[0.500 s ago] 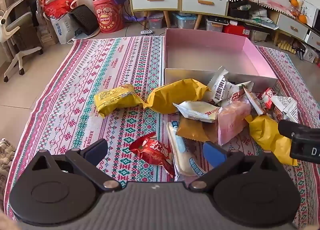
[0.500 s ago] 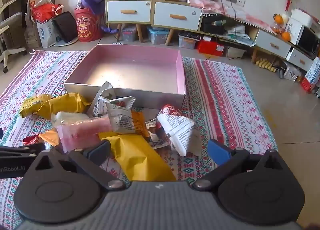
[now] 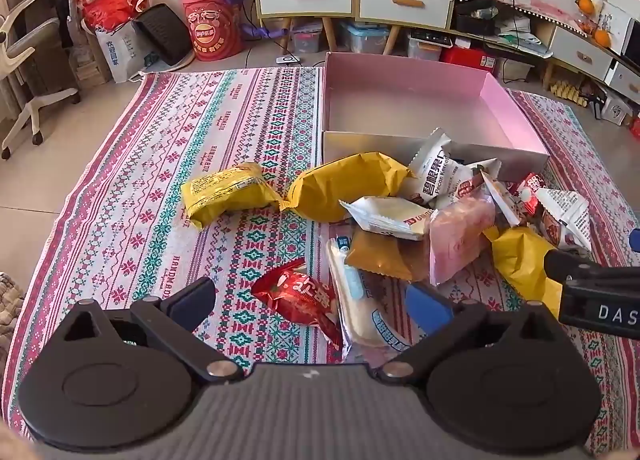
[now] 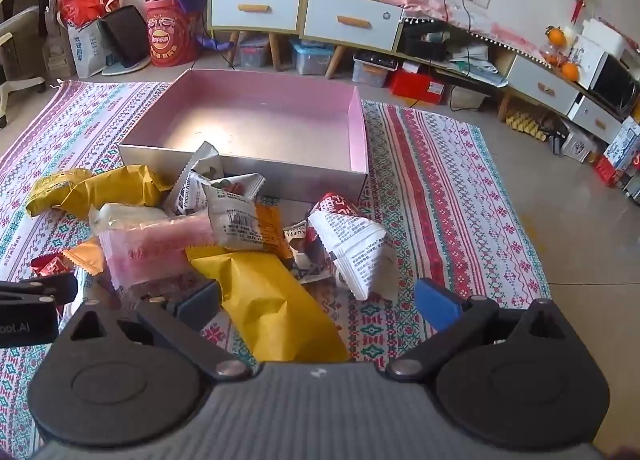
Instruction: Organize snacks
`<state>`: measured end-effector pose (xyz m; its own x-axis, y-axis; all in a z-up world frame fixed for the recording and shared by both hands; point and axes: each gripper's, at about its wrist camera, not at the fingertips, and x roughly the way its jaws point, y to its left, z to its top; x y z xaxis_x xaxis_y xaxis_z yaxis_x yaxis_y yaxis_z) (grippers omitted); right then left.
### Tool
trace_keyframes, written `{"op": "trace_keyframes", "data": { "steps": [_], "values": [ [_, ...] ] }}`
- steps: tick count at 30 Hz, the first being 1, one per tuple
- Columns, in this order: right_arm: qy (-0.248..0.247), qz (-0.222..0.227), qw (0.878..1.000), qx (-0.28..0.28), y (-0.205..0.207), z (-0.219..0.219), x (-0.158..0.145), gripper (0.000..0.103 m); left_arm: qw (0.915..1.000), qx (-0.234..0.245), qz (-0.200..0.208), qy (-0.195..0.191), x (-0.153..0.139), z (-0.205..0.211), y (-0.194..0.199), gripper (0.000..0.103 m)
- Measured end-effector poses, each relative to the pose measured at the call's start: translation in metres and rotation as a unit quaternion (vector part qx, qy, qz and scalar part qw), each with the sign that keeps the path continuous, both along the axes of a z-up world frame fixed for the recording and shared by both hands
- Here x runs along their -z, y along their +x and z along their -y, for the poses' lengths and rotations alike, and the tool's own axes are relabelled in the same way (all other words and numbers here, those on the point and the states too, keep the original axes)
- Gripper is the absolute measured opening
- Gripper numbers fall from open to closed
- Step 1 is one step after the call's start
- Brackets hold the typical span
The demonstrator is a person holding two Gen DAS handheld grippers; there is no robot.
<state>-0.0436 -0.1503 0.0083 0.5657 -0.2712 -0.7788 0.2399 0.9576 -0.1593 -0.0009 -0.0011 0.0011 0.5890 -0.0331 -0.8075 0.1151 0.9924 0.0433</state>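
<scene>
**Both grippers wide open, tilted down**

I have my left gripper (image 3: 312,300) angled down toward the floor, jaws spread fully apart, nothing pinched between them. My right gripper (image 4: 316,302) sits just to its right, tilted down the same way, equally wide and unloaded. Each one's edge shows in the other's camera view.

1. The room is evenly lit by soft daylight; no lamp is seen.
2. A pale glare patch is cast on the floor of the pink box (image 4: 256,120).
3. Straight lines are bent toward the edges by fisheye distortion.
4. Corners are darkened and slightly blurred; the near centre is rendered sharp.
</scene>
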Motion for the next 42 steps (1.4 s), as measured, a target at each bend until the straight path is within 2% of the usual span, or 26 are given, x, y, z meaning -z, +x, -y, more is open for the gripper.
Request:
{"op": "trace_keyframes", "data": {
  "steps": [42],
  "values": [
    [0.018,-0.005,1.0,0.006,-0.0004,0.0001,0.0028,0.103,0.9999,0.003,-0.008,-0.007,0.0024,0.0018,-0.0012,0.103]
  ]
}}
